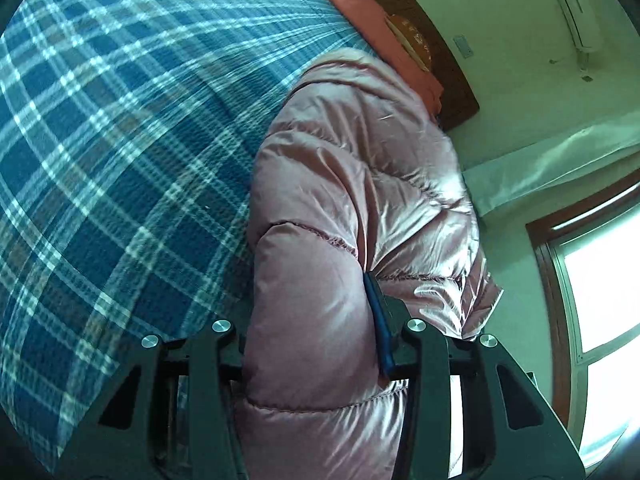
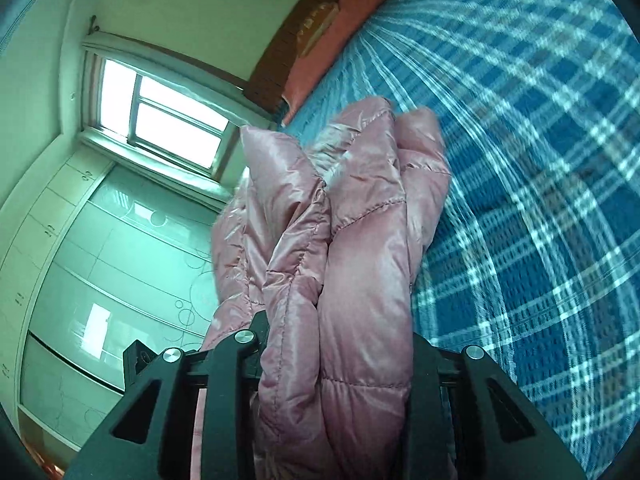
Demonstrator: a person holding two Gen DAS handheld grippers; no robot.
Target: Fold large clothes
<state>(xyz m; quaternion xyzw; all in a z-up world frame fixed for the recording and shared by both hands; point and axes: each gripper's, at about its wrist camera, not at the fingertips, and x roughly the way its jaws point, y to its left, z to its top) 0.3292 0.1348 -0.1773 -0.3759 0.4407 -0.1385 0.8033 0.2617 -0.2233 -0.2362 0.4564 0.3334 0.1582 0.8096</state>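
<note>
the bed (image 1: 120,140) fills most of both views, covered in a blue plaid spread, with a wooden headboard (image 1: 432,40) and a coral pillow (image 1: 360,12) at its far end; a window (image 2: 168,116) and a pale wardrobe (image 2: 100,260) stand off to the side. over the spread hangs the jacket (image 1: 352,200), a pink quilted puffer, bunched and raised off the bed between the two tools, with part of it trailing toward the pillow end. it looks light and very soft, full of air, so it should squash under a grip and spring back, and its glossy shell seems slippery enough to slide out of a shallow pinch. the stitched seams and edges, where the filling is thin, look like the surest places to take hold; a fat quilted panel would likely slip. the left tool (image 1: 316,340) is clamped on a thick fold of the jacket, one blue pad pressed into the cloth at a seam. the right tool (image 2: 336,340) is narrower and grips several gathered layers, the folds bulging out above its fingers. with both ends held, the next fold probably needs the cloth laid flat on the bed first.
</note>
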